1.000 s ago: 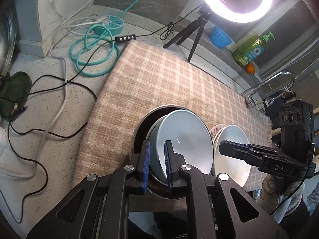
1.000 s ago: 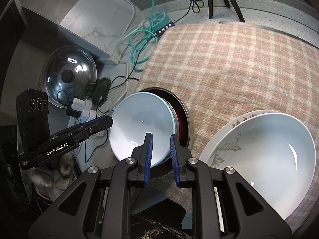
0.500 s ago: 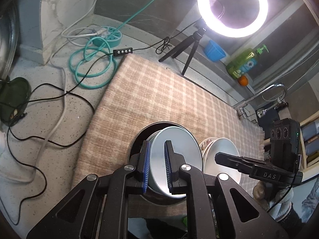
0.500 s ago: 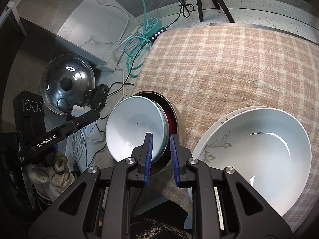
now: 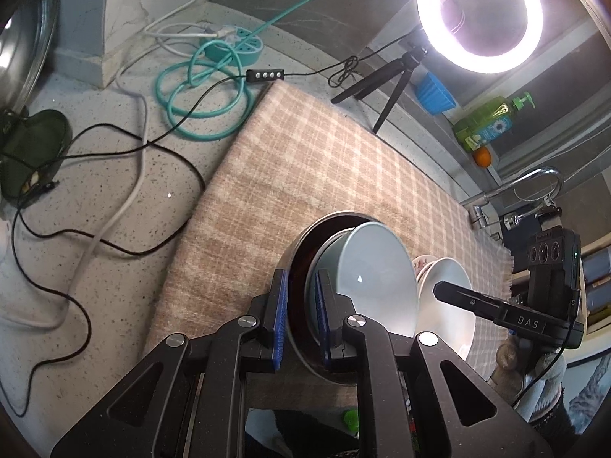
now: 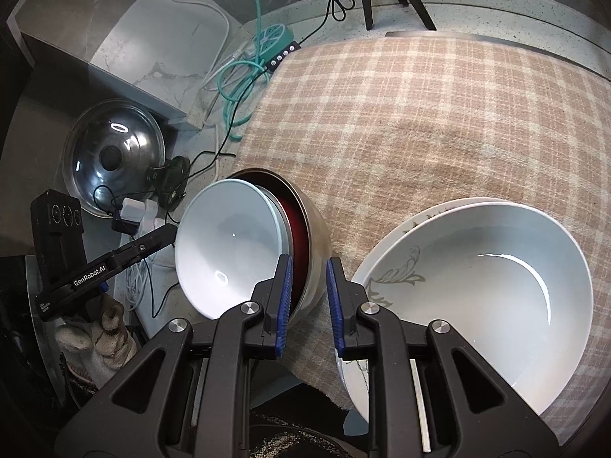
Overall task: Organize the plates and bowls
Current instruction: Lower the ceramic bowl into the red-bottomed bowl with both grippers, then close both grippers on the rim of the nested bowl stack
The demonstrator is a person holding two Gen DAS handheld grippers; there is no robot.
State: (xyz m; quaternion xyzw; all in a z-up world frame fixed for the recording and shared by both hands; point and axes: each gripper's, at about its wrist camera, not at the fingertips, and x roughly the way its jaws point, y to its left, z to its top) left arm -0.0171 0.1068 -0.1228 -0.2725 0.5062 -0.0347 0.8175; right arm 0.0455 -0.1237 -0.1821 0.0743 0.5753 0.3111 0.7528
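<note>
The tilted metal bowl [image 5: 301, 252], with pale bowls [image 5: 376, 282] nested inside, sits at the plaid cloth's [image 5: 305, 175] near edge. The left gripper [image 5: 299, 316] pinches its rim; "GenRobot.AI" marks it. The right gripper [image 6: 309, 301], marked "DAS", is nearly closed on nothing. Only its view shows a glass lid [image 6: 114, 156].

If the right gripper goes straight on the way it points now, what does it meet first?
Probably the metal bowl, whose rim already sits between the right gripper fingers; beyond it lies the checked cloth. Depth is unclear.
</note>
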